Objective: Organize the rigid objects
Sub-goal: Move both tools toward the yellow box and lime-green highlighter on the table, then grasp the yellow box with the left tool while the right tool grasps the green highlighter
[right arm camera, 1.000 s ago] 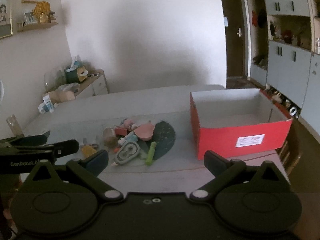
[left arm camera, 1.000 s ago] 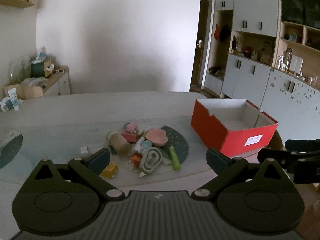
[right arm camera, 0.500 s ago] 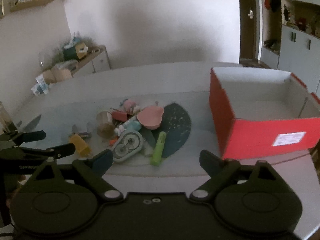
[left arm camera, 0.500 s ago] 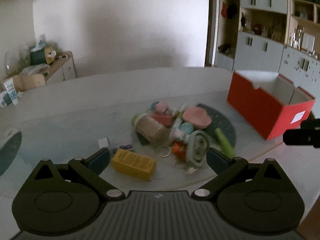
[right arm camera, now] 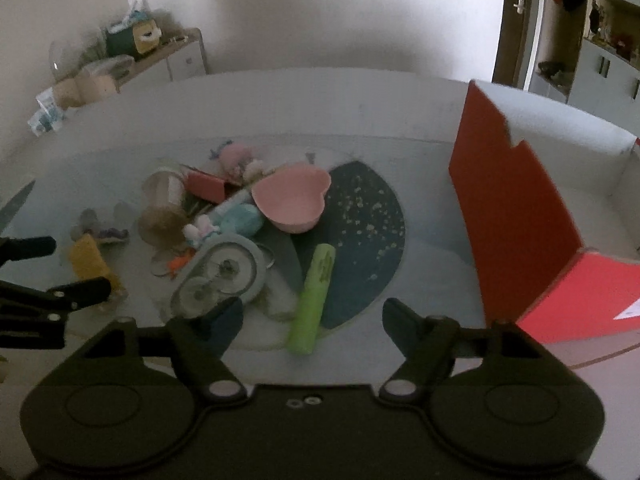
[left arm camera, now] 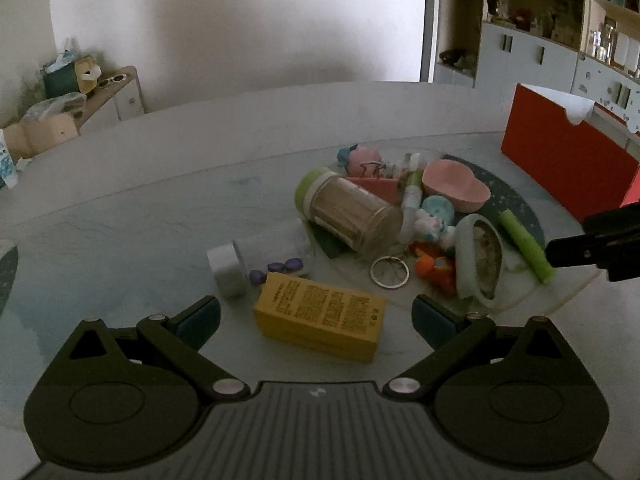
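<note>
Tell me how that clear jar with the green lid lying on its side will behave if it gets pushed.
The jar is round and lies on its side, so it would probably roll, likely toward the keyring or the pink box it leans near. It looks like hard clear plastic, so probably stiff and somewhat slippery. It appears mostly full, so perhaps not very light.

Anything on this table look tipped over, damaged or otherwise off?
Yes. The jar with the green lid lies on its side in the heap of small things instead of standing. The red box has a torn, jagged top edge on its near wall. Everything else is just jumbled, with nothing visibly spilled.
</note>
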`<state>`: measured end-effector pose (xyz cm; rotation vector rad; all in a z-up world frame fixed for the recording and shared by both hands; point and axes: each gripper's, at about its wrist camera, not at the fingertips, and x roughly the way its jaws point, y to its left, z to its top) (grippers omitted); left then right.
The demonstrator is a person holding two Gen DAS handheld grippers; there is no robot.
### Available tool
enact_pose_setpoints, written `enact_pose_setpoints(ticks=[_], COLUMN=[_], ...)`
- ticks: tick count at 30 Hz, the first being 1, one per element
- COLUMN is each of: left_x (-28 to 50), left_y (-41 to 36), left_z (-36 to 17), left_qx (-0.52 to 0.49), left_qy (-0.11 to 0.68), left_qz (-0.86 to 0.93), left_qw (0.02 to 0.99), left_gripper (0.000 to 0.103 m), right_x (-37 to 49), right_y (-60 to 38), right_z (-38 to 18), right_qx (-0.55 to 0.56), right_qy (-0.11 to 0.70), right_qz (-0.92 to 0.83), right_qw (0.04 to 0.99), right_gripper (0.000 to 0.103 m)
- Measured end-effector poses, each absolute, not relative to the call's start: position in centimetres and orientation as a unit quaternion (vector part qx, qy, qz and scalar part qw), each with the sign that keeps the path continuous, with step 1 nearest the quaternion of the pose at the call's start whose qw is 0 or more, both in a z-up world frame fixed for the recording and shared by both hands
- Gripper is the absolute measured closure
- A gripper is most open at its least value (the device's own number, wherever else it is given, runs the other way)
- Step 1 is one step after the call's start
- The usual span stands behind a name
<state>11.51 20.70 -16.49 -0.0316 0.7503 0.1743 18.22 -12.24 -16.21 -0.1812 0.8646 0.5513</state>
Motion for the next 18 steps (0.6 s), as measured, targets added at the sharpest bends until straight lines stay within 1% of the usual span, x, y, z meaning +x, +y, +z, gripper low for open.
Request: enact_pose_setpoints(ticks=[2,3,5,8,10,13,14,15,16,18], left_x=[11.8,11.9,12.3,12.6,12.7,12.5,12.4,12.4,12.4,12.4], left_y=[20.9,20.9,21.0,21.2,21.3,21.3,21.2,21.1,21.0,21.2], left_z=[-16.7,-16.8,-17.2,-17.6,-17.8,-17.9,-17.9,-17.9,-17.9,-17.9], left_qx=[-0.017,-0.015,-0.017,-0.021,-0.019,-0.018,-0.016,-0.012,-0.011,-0.015], left_qy=[0.365,0.366,0.374,0.383,0.386,0.388,0.387,0.387,0.387,0.387], left_qz=[0.082,0.076,0.072,0.074,0.073,0.064,0.062,0.062,0.061,0.06], left_qw=[0.927,0.927,0.924,0.92,0.919,0.919,0.92,0.92,0.92,0.92], left_gripper=[0.002,0.004,0.005,0.016,0.017,0.025,0.027,0.027,0.027,0.027], right_x=[18.6,18.8,19.2,19.7,19.8,20.2,20.4,20.5,20.5,20.5], right_y=[-11.9,-11.7,-11.3,-10.9,-10.8,-10.6,-10.6,-10.5,-10.5,-10.4], right_z=[-16.8,-17.0,-17.5,-17.9,-18.0,-18.0,-17.9,-17.9,-17.8,-17.7], right_qx=[-0.093,-0.096,-0.098,-0.098,-0.097,-0.094,-0.091,-0.09,-0.089,-0.092], right_qy=[0.419,0.421,0.428,0.436,0.437,0.436,0.436,0.436,0.436,0.435], right_qz=[0.259,0.257,0.252,0.247,0.245,0.239,0.237,0.236,0.234,0.231], right_qw=[0.865,0.865,0.862,0.86,0.86,0.863,0.863,0.864,0.864,0.865], right_gripper=[0.033,0.034,0.04,0.047,0.051,0.055,0.06,0.064,0.07,0.074])
